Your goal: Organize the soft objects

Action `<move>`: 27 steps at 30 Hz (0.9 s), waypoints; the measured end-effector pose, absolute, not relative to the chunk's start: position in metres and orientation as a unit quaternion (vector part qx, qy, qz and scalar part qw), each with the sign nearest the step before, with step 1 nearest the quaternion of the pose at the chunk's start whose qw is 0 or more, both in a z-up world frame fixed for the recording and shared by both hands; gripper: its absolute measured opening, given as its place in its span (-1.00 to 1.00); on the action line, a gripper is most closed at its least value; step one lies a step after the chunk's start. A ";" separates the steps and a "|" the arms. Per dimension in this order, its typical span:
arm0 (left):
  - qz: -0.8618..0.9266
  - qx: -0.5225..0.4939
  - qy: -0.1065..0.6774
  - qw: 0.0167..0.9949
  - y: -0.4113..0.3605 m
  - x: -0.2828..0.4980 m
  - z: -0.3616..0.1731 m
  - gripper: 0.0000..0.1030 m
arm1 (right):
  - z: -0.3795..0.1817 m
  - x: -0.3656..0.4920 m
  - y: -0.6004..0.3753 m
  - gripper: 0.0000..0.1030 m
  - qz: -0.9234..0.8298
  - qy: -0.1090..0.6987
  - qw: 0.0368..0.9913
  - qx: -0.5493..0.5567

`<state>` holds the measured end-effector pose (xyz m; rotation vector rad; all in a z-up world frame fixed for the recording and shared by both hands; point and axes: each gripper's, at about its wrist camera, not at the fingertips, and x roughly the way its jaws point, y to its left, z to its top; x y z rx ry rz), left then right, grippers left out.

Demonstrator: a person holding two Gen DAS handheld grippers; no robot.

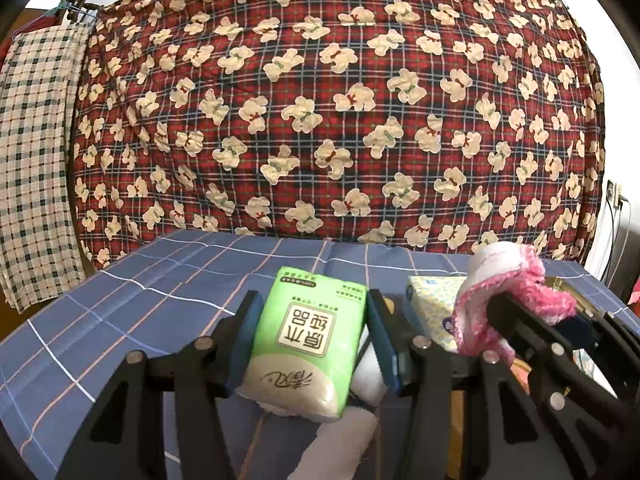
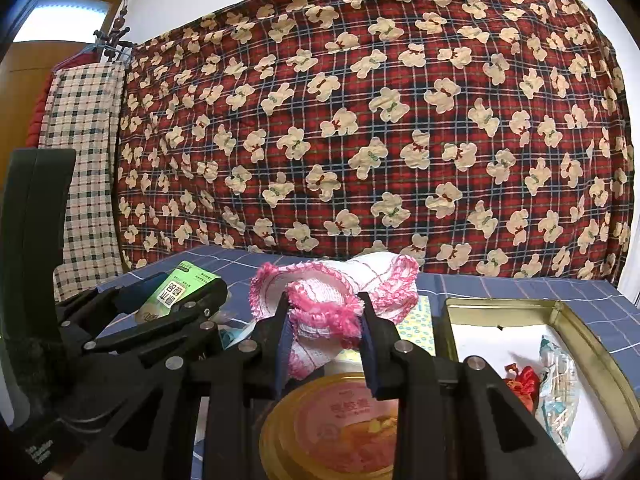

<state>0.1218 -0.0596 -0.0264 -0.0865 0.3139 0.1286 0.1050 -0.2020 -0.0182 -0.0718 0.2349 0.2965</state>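
My left gripper [image 1: 310,308] is shut on a green tissue pack [image 1: 308,336], held lifted over the blue checked cloth [image 1: 140,300]; both pads press its sides. The same pack [image 2: 180,290] and left gripper [image 2: 168,300] show at the left of the right wrist view. My right gripper [image 2: 324,304] is shut on a white cloth with pink crocheted trim [image 2: 340,292], bunched between its pads. That cloth [image 1: 508,280] and the right gripper [image 1: 532,312] appear at the right of the left wrist view. White soft material [image 1: 344,436] lies under the pack.
An open gold tin box [image 2: 592,344] with wrapped items stands at the right. A round pink-lidded tin [image 2: 336,428] lies below the right gripper. A patterned tissue box [image 1: 432,300] sits behind. A red plaid bear-print quilt [image 1: 340,100] hangs beyond the table.
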 end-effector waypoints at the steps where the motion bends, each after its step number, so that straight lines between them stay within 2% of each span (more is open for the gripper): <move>1: 0.064 -0.044 0.155 0.985 -0.061 0.122 -0.026 0.01 | -0.018 0.105 -0.203 -0.37 0.145 0.115 0.982 -0.037; 27: 0.062 -0.061 0.132 0.987 -0.075 0.118 -0.023 0.01 | -0.015 0.091 -0.214 -0.37 0.105 0.082 0.990 -0.034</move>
